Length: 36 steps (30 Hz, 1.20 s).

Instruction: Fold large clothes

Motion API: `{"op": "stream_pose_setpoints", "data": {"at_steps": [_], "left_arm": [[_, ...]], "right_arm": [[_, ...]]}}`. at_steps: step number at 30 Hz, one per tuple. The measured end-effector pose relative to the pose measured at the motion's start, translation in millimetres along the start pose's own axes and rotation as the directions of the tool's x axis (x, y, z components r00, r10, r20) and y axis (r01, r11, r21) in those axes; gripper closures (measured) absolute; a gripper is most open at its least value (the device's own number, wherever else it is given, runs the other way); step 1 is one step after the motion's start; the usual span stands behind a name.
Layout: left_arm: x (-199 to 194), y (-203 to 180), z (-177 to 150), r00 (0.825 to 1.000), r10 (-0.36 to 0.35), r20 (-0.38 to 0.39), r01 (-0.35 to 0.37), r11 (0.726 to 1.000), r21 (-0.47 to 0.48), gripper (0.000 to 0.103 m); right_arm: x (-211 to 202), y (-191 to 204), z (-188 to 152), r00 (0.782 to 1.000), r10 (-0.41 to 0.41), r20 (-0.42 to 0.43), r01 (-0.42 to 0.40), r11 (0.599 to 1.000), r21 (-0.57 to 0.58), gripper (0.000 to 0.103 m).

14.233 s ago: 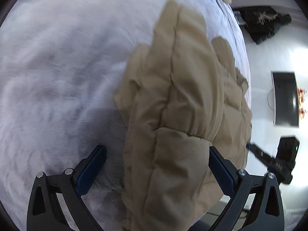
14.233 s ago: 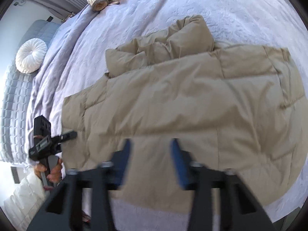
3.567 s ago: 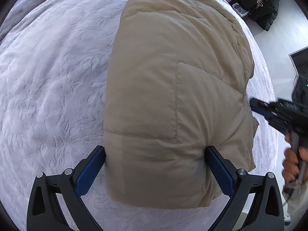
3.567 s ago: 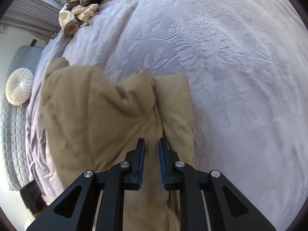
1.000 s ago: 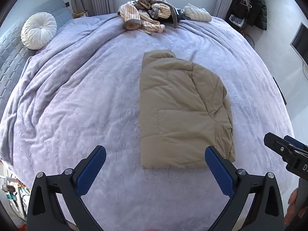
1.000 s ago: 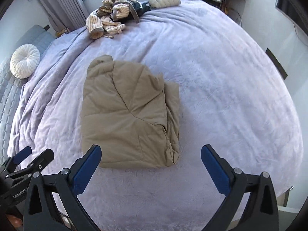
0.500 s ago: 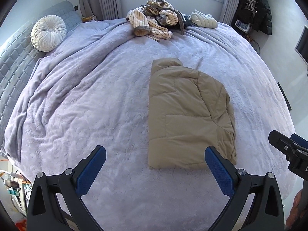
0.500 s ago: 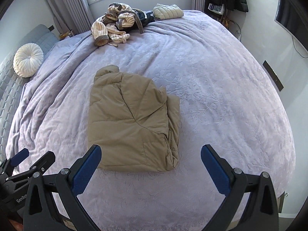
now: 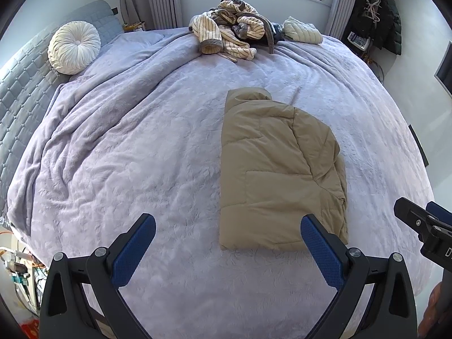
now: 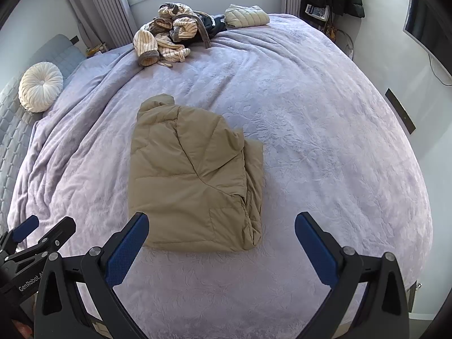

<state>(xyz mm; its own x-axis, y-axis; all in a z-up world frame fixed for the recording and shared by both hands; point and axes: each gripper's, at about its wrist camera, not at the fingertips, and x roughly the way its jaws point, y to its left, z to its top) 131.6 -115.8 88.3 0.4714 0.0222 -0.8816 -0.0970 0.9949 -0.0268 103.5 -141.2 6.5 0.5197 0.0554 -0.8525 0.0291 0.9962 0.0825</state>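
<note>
A tan puffer jacket (image 9: 276, 175) (image 10: 192, 180) lies folded into a compact rectangle on the lilac bedspread (image 9: 158, 155) (image 10: 325, 147). My left gripper (image 9: 227, 231) hangs open above the near edge of the bed, with nothing between its blue pads. My right gripper (image 10: 220, 228) is likewise open and holds nothing, just short of the jacket's near edge. In the left wrist view the right gripper (image 9: 421, 220) shows at the right edge; in the right wrist view the left gripper (image 10: 34, 237) shows at the lower left.
A heap of striped and dark clothes (image 9: 231, 34) (image 10: 169, 36) and a folded pale jacket (image 9: 302, 32) (image 10: 247, 15) lie at the far end by the window. A round white cushion (image 9: 74, 47) (image 10: 39, 86) rests at the left. Dark coats (image 9: 378, 8) hang at the right.
Both grippers have pulled back and up from the bed, so the folded jacket looks smaller and farther. Earlier the jacket was spread out and then gripped; now it lies free.
</note>
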Motion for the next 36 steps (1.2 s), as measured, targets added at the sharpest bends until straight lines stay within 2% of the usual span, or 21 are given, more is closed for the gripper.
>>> {"op": "stream_pose_setpoints", "data": {"at_steps": [36], "left_arm": [[-0.8,1.3,-1.4,1.000,-0.004,-0.001,0.004,1.000,-0.002,0.000]], "right_arm": [[-0.6,0.0,-1.7,1.000,0.001,-0.003,-0.001,1.000,-0.003,0.000]]}}
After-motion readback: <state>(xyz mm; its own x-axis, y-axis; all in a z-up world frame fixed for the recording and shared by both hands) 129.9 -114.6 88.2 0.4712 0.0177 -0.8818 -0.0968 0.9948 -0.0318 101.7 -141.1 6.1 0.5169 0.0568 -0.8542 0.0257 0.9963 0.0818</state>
